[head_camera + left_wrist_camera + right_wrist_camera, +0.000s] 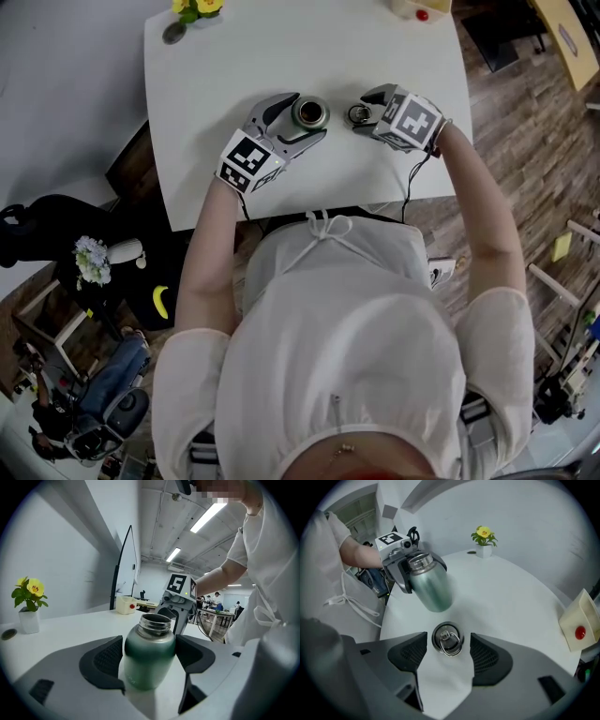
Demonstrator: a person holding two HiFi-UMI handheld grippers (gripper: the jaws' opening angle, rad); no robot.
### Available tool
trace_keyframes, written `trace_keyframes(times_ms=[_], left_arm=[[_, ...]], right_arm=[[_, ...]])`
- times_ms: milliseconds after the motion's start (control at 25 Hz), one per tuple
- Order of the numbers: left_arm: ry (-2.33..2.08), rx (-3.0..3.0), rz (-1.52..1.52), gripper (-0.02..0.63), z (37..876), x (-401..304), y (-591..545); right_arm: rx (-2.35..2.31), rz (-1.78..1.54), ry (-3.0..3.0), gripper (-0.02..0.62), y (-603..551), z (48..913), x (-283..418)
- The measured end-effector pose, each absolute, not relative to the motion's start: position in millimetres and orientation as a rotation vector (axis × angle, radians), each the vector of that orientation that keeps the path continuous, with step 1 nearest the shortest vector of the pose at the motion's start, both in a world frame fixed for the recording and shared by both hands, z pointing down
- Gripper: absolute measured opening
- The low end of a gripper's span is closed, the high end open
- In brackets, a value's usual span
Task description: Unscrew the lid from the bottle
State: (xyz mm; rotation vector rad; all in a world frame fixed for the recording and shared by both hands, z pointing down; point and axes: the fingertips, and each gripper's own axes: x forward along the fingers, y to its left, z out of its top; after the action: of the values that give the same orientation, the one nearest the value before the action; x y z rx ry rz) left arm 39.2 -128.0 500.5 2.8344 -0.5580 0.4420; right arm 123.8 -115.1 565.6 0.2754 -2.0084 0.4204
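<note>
A green metal bottle [310, 113] stands upright on the white table [309, 183] with its mouth uncovered. My left gripper [306, 116] is shut on the bottle's body [149, 653], one pad at each side. To the right of it, the round lid [359, 115] with a wire ring on top lies flat on the table. My right gripper [448, 651] points steeply down over the lid [447, 639], its jaws open with a gap to the lid on both sides. In the right gripper view the bottle [429, 585] shows just beyond the lid.
A small pot with a yellow flower [197, 9] and a dark round disc [174, 33] sit at the table's far left corner. A cream box with a red button [419, 9] is at the far right. The table's near edge lies just below both grippers.
</note>
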Motion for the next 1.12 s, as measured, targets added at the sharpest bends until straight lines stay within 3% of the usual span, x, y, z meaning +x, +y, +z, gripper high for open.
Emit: trace_keyframes(times_ms=[280, 480, 520, 640, 920, 1120], left_arm=[[-0.722, 2.903, 0.315, 0.351, 448, 25, -132], [-0.904, 2.979, 0.246, 0.350, 393, 4, -142], [-0.950, 2.973, 0.215, 0.333, 381, -2, -144], [-1.117, 2.937, 0.124, 0.180, 350, -24, -152], [-1.416, 2.872, 0.084, 0.064, 303, -66, -150], [-1.528, 2.796, 0.057, 0.031, 292, -87, -145]], right_arm=[[0.415, 0.419, -2.233, 0.307, -128, 507, 116], [0.677, 0.339, -2.448, 0.252, -150, 434, 108], [0.739, 0.307, -2.480, 0.244, -155, 419, 107], [0.950, 0.215, -2.573, 0.216, -168, 374, 106], [1.249, 0.127, -2.703, 0.094, -167, 316, 111], [1.331, 0.131, -2.744, 0.005, -161, 312, 114]])
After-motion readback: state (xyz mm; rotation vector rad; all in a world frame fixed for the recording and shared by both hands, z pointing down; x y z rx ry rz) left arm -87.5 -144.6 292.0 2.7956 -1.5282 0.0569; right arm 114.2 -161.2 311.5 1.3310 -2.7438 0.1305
